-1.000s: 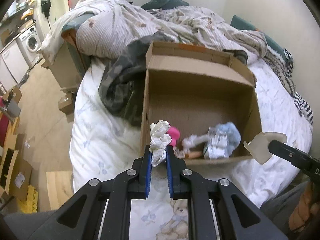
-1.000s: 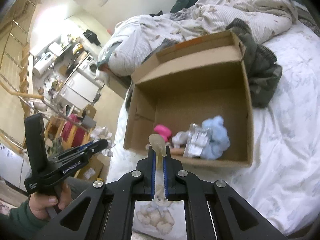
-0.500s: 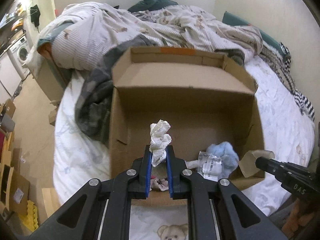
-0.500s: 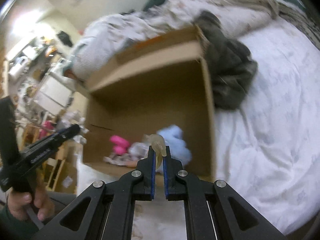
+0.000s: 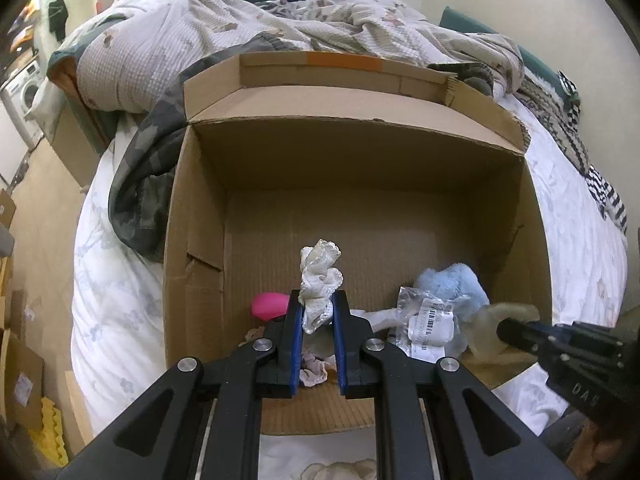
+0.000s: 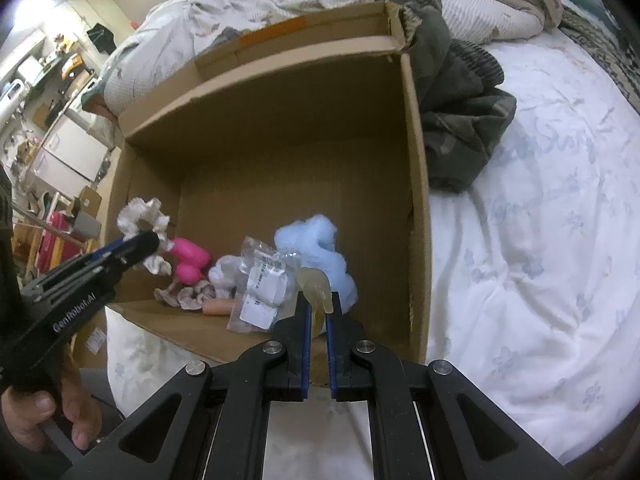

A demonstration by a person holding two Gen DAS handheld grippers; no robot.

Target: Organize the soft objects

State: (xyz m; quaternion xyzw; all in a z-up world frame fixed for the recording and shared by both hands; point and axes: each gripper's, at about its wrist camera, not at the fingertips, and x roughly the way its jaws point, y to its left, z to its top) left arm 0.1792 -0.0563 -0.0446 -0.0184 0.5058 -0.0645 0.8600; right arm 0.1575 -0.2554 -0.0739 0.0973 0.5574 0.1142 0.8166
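We hold two soft things over the open cardboard box (image 5: 534,216), one in each gripper. The left gripper (image 5: 316,312) is clamped on a white ruffled scrunchie (image 5: 320,276), which sticks up from between its blue pads above the near left part of the box. The right gripper (image 6: 316,304) is closed on a pale yellowish, translucent soft piece (image 6: 316,284), held above the near right corner of the box. Inside, on the box floor along the near wall, we count one pink item (image 6: 188,260), one light blue plush (image 6: 320,248), one clear plastic packet with a white label (image 6: 262,284), one beige patterned scrunchie (image 6: 188,296) and one peach-coloured piece (image 6: 218,307) peeping out beside the packet. The box sits on a white bed sheet (image 6: 540,260), with one dark camouflage garment (image 6: 460,120) touching its far side and one rumpled pale duvet (image 5: 200,40) behind. One hand (image 6: 48,408) grips the left tool's handle.
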